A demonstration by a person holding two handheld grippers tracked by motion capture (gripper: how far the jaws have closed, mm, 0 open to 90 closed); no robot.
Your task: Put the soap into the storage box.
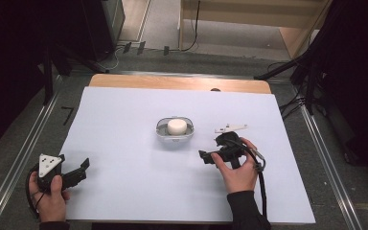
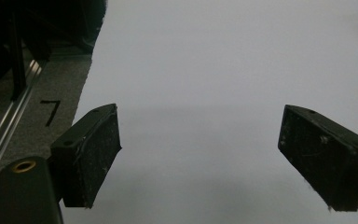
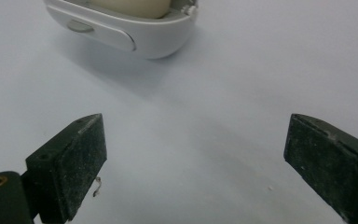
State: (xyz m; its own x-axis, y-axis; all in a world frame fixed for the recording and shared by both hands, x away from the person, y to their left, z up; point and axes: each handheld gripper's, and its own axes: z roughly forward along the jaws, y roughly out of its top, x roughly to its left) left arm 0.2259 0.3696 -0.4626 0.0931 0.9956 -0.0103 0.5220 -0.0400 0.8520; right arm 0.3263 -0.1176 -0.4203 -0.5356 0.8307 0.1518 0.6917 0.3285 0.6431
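Observation:
A small oval white case (image 1: 174, 130) lies open in the middle of the white sheet, with a round white puck (image 1: 177, 125) sitting in it. My right gripper (image 1: 211, 147) is just to the right of the case and nearer to me, pointing at it, open with nothing between its jaws. In the right gripper view the case (image 3: 121, 32) sits a short way beyond the open gripper (image 3: 196, 158), and the puck (image 3: 133, 7) is cut off by the top edge. My left gripper (image 1: 75, 166) rests open at the sheet's near left corner, over bare sheet in its own view (image 2: 200, 158).
The white sheet (image 1: 124, 158) covers a wooden table (image 1: 172, 82). Grey carpet with a black mark (image 1: 67, 114) and metal rails (image 1: 21, 158) flank the table. Black stands (image 1: 287, 67) and cables lie beyond the far edge. A cable (image 1: 262, 187) trails from the right gripper.

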